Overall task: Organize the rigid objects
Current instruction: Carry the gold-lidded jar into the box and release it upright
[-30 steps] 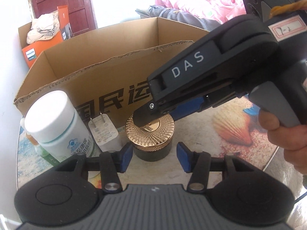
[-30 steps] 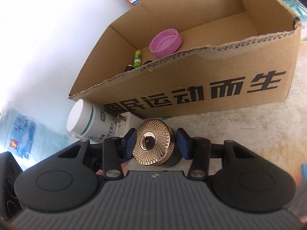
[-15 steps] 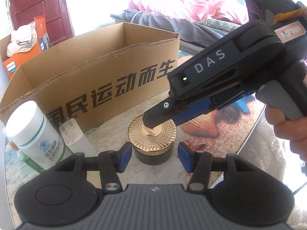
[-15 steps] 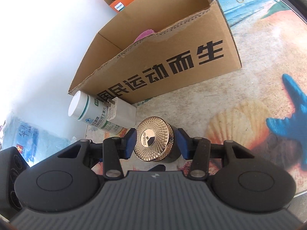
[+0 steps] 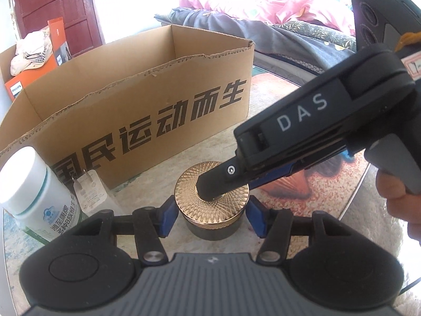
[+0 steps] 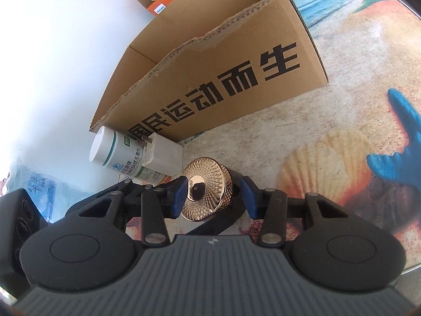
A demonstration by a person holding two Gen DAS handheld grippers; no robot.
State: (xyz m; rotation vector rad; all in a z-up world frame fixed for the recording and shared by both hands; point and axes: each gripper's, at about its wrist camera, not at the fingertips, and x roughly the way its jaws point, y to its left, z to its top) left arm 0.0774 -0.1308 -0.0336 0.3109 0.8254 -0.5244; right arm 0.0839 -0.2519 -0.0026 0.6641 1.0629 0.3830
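Observation:
A dark jar with a gold patterned lid (image 5: 210,205) stands on the table in front of a cardboard box (image 5: 147,89). My left gripper (image 5: 210,216) is open, its blue pads on either side of the jar with small gaps. My right gripper (image 6: 214,197) is open too and straddles the same lid (image 6: 208,200) from above; one fingertip (image 5: 213,184) hides the lid's centre in the left wrist view. The box (image 6: 231,71) also shows in the right wrist view.
A white pill bottle (image 5: 36,197) and a white plug adapter (image 5: 89,192) stand left of the jar against the box; both show in the right wrist view (image 6: 118,155). An orange Philips box (image 5: 31,60) sits behind. A bed (image 5: 276,18) lies beyond the table.
Both grippers have moved closer around the jar and swung right, so the box's right end shows. The right gripper has dropped lower, and the box's inside is out of sight.

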